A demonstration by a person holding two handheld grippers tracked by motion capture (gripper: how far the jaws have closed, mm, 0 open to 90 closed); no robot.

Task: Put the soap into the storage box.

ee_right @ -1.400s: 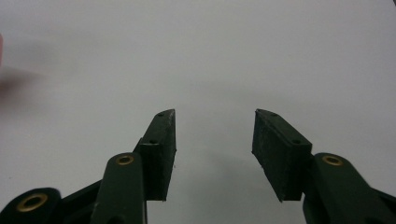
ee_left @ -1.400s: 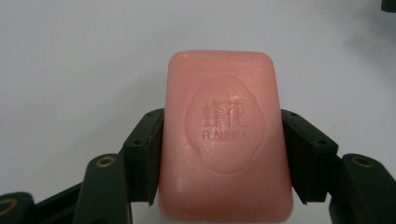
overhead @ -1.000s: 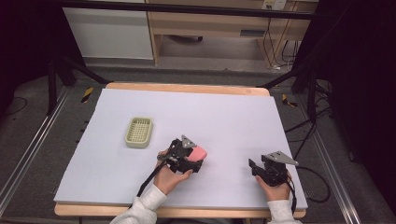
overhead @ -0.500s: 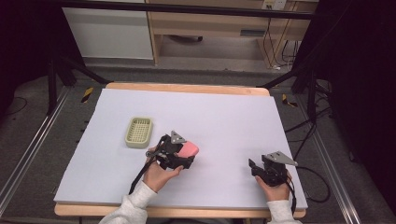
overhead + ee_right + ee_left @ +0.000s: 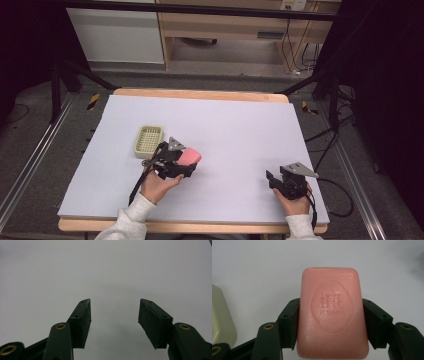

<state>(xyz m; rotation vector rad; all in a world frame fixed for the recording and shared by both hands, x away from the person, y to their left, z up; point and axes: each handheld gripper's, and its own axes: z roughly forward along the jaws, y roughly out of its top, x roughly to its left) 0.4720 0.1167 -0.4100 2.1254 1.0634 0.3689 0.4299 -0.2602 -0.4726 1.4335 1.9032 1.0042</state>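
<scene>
A pink soap bar [image 5: 332,315] stamped "FLAUHRA" sits between both jaws of my left gripper [image 5: 331,307], which is shut on it. In the high view the soap bar [image 5: 190,157] sticks out of the left gripper [image 5: 186,162] just above the white table, right of a pale green slotted soap dish [image 5: 148,140]. The dish's rounded edge [image 5: 222,320] shows at the left of the left gripper view. My right gripper [image 5: 272,179] rests near the table's front right, and in its own view the right gripper [image 5: 114,312] stands open with nothing between the jaws.
The white sheet [image 5: 240,130] covers a wooden table. Black frame legs [image 5: 60,80] and cables [image 5: 330,145] flank it. A wooden desk [image 5: 225,25] stands beyond the far edge.
My left gripper has carried the soap bar leftward, closer to the green dish. The right gripper has stayed put.
</scene>
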